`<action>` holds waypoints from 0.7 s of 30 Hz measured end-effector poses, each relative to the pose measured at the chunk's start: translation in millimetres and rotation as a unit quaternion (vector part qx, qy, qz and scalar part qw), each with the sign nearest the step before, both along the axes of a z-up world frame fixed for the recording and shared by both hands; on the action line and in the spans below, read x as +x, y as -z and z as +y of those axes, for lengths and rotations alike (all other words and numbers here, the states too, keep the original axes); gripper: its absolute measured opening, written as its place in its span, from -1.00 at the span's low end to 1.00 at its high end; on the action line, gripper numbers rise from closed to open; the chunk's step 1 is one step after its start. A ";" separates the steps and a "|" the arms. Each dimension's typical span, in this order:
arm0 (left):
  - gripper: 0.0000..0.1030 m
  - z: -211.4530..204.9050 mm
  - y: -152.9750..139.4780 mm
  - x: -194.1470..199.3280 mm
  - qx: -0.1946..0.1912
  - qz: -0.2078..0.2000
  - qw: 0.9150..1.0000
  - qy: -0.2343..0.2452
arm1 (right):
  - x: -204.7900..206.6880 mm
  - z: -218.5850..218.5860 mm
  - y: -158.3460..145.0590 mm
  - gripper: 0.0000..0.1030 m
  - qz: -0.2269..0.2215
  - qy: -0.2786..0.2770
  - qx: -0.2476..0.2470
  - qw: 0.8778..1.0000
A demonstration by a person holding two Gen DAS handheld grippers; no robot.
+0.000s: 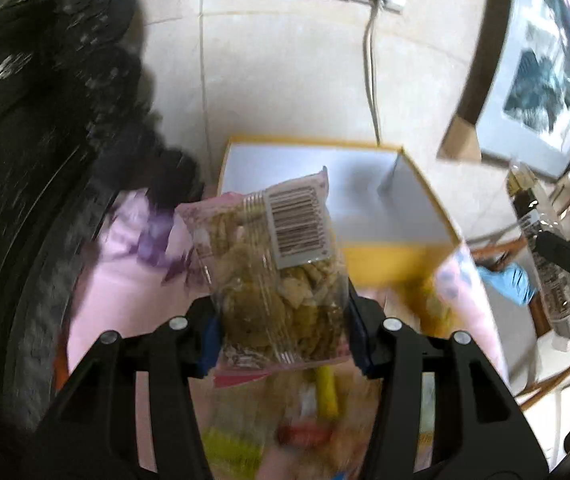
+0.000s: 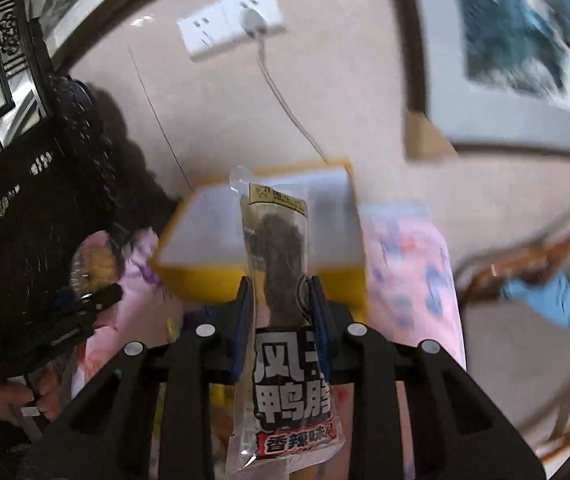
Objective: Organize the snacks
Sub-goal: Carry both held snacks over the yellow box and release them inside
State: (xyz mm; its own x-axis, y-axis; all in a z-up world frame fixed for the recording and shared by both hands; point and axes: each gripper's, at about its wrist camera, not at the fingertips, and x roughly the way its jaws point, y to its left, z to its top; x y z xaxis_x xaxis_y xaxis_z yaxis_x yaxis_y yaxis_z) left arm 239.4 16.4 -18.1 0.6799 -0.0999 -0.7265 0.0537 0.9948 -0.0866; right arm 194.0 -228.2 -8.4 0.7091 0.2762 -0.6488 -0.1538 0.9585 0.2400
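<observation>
in the left wrist view, the left gripper (image 1: 285,312) squeezes a clear bag of brown snacks (image 1: 281,264), held up just in front of the yellow box (image 1: 401,256). more snacks lie blurred on the pink cloth (image 1: 125,280) below.

in the right wrist view, the right gripper (image 2: 281,304) is clamped on a long snack pack (image 2: 281,280) with a black label, also held up in front of the yellow box (image 2: 213,280).

this looks like the carry step. next, each pack likely needs to go over the box before the fingers let go.

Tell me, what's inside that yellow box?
The yellow box shows bare pale walls and floor where visible. The cookie packet and dark snack packet cover part of its inside.
</observation>
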 end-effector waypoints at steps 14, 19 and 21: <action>0.00 -20.8 33.3 121.3 0.071 0.025 0.997 0.012 | 156.0 12.4 35.9 -0.46 0.068 -0.006 -0.003 0.998; 0.01 -27.2 45.6 134.1 0.072 0.028 0.997 0.014 | 171.3 12.6 50.7 -0.41 0.080 -0.005 -0.014 0.997; 0.59 -28.7 47.8 137.9 0.078 0.022 0.997 0.007 | 176.3 11.2 54.8 0.03 0.080 0.010 -0.026 0.996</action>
State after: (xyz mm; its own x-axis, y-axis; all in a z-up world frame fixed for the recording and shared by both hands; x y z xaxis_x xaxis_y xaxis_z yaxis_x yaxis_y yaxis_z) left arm 377.3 -12.3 -65.9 0.6466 0.0077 -0.7628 0.0667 0.9955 0.0666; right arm 370.2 -217.0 -63.2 0.6011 0.2264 -0.7664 -0.0980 0.9727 0.2105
